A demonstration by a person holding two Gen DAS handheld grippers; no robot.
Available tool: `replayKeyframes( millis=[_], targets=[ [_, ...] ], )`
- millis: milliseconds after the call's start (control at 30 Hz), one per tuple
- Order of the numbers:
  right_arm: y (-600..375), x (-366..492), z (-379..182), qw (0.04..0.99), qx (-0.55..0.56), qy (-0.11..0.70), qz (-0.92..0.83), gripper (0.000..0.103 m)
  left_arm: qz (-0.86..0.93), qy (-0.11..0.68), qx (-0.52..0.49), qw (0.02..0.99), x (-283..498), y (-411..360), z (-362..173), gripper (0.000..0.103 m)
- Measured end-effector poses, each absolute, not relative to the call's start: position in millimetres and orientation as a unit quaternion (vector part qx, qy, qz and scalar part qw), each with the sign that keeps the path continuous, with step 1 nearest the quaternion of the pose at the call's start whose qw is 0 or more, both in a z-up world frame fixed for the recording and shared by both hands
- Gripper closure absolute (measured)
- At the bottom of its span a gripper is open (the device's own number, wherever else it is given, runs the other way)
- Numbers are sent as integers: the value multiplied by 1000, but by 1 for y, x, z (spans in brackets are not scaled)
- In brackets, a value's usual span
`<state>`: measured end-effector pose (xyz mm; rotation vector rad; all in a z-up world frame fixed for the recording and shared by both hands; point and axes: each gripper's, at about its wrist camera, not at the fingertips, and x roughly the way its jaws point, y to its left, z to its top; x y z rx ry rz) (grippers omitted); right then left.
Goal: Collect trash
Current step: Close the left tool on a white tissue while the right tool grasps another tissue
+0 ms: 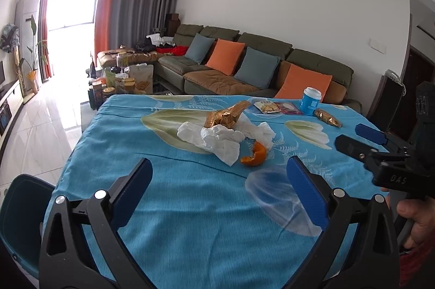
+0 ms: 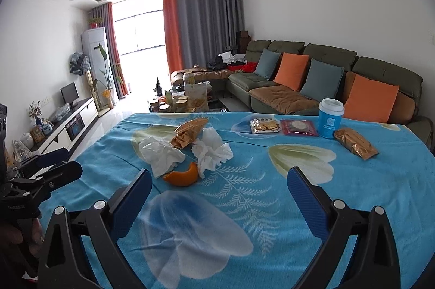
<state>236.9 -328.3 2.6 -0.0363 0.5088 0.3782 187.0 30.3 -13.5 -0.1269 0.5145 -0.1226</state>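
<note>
With both the left gripper (image 1: pixel 218 175) and the right gripper (image 2: pixel 219 187) hovering wide and empty, the person is lining up on the curved orange peel (image 2: pixel 181 176) beside the crumpled white tissues (image 2: pixel 163 156) mid-table, best pinched across its rim, clear of the blue floral tablecloth (image 2: pixel 272 221).

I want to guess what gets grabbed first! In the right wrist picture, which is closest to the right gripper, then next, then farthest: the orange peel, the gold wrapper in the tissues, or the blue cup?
From the right gripper:
1. Orange peel, just ahead, a bit left.
2. Gold wrapper, behind the peel, among the tissues.
3. Blue cup, far right, near the table's back edge.
</note>
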Motion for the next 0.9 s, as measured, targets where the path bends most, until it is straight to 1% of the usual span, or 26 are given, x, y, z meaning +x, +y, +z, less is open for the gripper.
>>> replayKeyframes(
  millis=[133,367,533,567,600,667,733,800,833,867,900],
  targets=[
    [-319,262,-1,939,-30,278,200,7,-60,257,-48,963,206,26,-11,6],
    [-303,315,-16,918,-43,329,217,7,-64,285,-26,956,255,15,-18,6],
    [-292,355,-30,902,-42,367,226,7,-69,324,-31,943,300,14,-31,6],
    [-290,361,-32,899,-42,372,228,7,-72,331,-35,940,307,14,-35,7],
    [-287,368,-35,895,-43,378,232,7,-72,342,-37,936,315,14,-39,10],
    [-283,378,-38,892,-45,384,234,9,-78,358,-38,930,328,13,-46,24],
    [-279,387,-42,885,-45,397,240,12,-78,371,-36,925,340,13,-54,31],
    [-276,391,-47,879,-47,406,246,18,-83,382,-36,920,349,12,-62,37],
    [-275,393,-50,875,-49,412,250,20,-85,385,-33,918,351,10,-65,42],
    [-273,395,-53,870,-50,419,254,25,-87,388,-32,917,352,9,-67,48],
    [-273,397,-56,866,-48,424,258,34,-89,391,-32,915,355,8,-70,52]
  ],
)
